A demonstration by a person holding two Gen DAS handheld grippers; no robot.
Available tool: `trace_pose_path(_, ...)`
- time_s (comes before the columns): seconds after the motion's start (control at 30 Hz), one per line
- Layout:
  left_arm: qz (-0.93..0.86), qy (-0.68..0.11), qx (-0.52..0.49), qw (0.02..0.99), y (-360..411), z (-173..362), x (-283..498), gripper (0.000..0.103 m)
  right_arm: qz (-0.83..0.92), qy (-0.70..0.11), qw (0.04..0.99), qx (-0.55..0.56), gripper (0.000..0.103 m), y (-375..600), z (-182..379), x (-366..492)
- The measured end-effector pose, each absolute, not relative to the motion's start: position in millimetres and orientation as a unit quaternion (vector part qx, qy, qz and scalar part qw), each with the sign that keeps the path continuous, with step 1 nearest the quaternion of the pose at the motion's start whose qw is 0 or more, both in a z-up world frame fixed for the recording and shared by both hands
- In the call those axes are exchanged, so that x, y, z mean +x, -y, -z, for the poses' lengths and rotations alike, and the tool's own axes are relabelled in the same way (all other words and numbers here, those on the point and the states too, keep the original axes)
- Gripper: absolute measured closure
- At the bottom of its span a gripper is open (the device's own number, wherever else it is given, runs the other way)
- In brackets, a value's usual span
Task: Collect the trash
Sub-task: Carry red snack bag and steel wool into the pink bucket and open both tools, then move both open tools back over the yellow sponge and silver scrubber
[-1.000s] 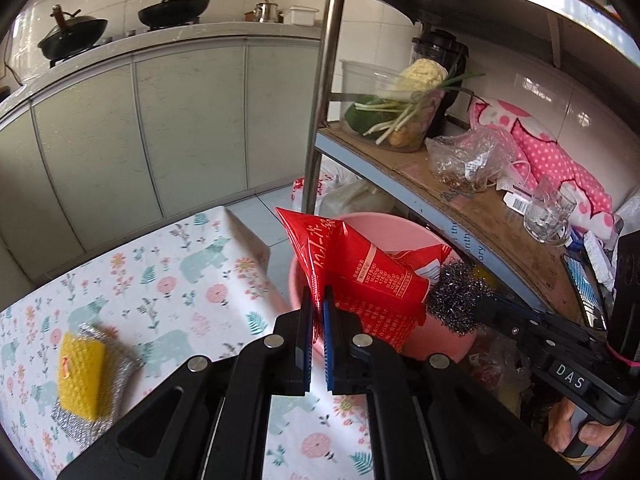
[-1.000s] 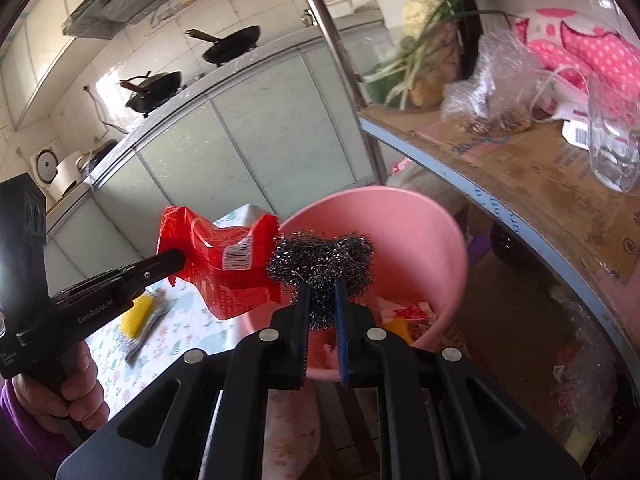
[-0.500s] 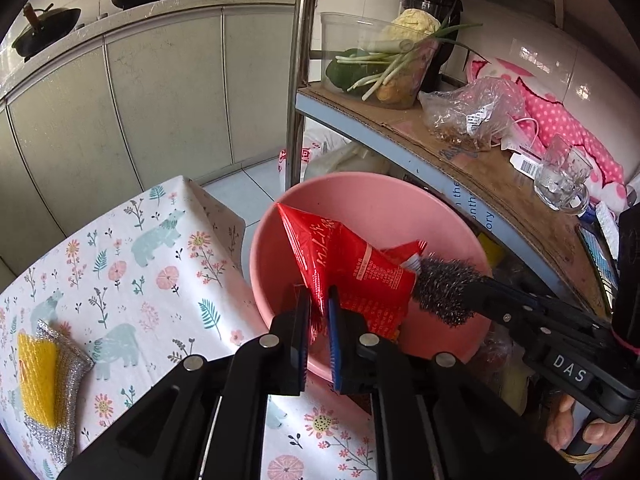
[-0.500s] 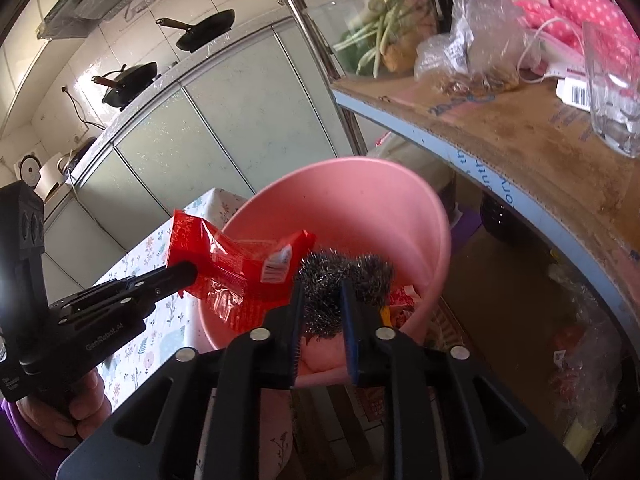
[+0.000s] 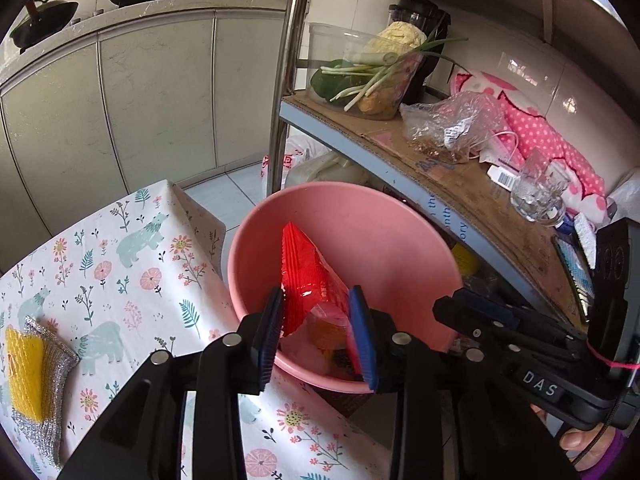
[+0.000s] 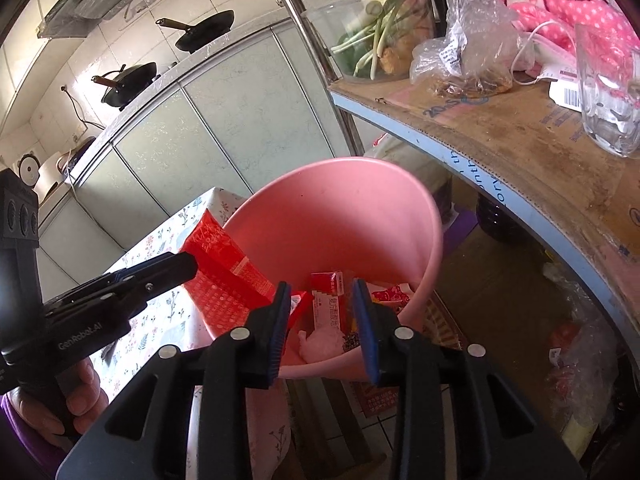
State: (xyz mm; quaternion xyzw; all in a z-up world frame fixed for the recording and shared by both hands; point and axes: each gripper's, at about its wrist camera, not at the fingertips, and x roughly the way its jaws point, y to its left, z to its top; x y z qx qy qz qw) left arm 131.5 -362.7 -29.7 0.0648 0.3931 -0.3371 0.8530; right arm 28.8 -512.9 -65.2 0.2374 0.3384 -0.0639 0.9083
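Left wrist view: one red packet [image 5: 310,280], one pink bucket [image 5: 384,216], two grippers.

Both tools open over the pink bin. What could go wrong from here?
1. The red wrapper stands tall against the pink bin wall, its top corner above the rim on the table side; it might tip out.
2. It also sits between the open left tool fingers, which have just opened; pulling back could snag it.
3. The right tool, also just opened, is empty; the yellow sponge remains on the table.
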Motion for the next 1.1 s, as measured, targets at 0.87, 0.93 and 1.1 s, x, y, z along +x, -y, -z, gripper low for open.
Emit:
trace_pose_path(0.87,0.307,-0.375,0.042,0.874,272,9,88,0.060,-0.019,-0.334,0.921,0.199,0.070,434,35,17)
trace_pose_path(0.93,0.297,-0.377,0.041,0.876,256,11,86,0.060,-0.032,-0.343,0.919,0.192,0.070,420,36,20)
trace_pose_path(1.1,0.262,-0.379,0.034,0.887,212,13,85,0.060,-0.060,-0.360,0.914,0.175,0.070,388,37,28)
